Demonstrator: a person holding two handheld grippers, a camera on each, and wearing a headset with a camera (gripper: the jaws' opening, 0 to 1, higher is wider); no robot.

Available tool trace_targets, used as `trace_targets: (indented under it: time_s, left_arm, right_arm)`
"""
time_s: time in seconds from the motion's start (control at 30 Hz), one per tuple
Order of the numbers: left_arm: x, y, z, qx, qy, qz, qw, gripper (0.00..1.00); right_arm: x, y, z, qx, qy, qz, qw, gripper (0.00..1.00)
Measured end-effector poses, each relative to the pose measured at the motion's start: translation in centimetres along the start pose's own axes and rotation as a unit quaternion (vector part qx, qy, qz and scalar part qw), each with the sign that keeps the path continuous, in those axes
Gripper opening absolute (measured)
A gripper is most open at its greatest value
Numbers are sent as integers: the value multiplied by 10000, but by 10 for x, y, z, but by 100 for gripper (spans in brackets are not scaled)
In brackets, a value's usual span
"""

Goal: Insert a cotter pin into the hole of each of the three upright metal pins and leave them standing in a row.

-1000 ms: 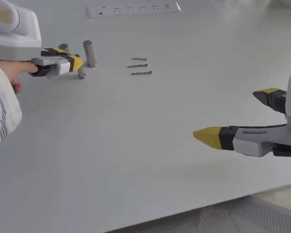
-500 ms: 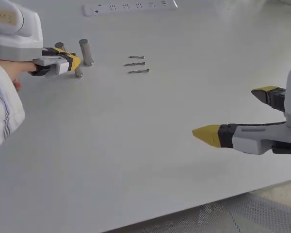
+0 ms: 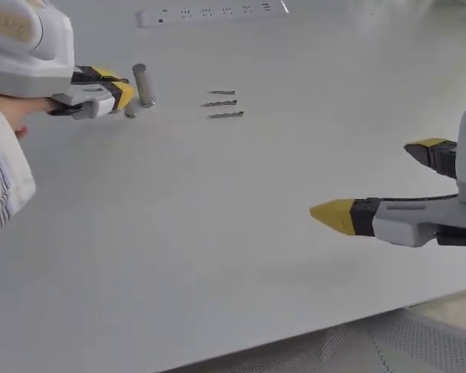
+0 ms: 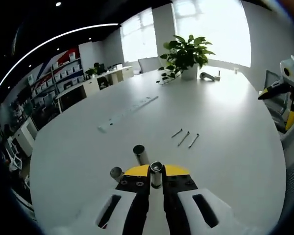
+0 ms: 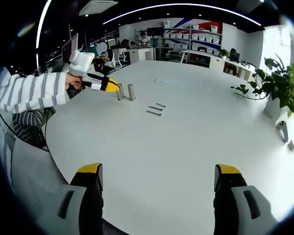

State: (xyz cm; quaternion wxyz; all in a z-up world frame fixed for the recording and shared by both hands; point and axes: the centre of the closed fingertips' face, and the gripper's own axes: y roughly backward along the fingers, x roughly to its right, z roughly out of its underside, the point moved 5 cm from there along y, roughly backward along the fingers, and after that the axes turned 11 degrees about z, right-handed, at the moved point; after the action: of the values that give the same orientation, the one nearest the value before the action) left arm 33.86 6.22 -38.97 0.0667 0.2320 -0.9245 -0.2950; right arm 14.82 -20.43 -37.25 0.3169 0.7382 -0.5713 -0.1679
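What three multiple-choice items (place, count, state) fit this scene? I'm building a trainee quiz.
1. The thin silver cotter pins lie: A on the white table, apart from the grey cylindrical metal pins; B in a tray; C on a shelf.
2. Cotter pins counted: A two; B three; C five.
3. The left gripper is: A wide open; B shut on one metal pin; C laid down unheld.
Key: 1 A, they lie flat on bare tabletop; 2 B, three lie side by side; 3 B, its jaws clamp the pin.
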Motion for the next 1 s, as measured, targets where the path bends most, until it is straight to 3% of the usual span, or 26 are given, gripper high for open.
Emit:
trace_targets:
  time_s: [0.17, 0.3, 0.37, 0.53, 0.73, 1.0]
  left_arm:
    - [22, 6, -16, 328, 108, 282, 9990, 5]
    - [45, 10, -28, 416, -61, 433, 9982, 5]
    - [64, 11, -35, 462, -117, 520, 9975, 5]
    - [95, 8, -43, 476, -223, 731, 9959, 5]
    - [123, -1, -43, 419, -275, 953, 9942, 5]
    - [129, -15, -22, 307, -174, 1088, 9934, 5]
  right_arm:
    - [-6, -1, -4, 107, 69, -101, 9999, 93]
    - [-11, 1, -6, 167, 153, -219, 9995, 94]
    - [-13, 1, -7, 190, 165, -242, 9994, 94]
    - [-17, 2, -11, 302, 156, -386, 9987, 96]
    - [-19, 4, -15, 438, 172, -472, 9978, 98]
    - [-23, 5, -13, 469, 153, -591, 9970, 98]
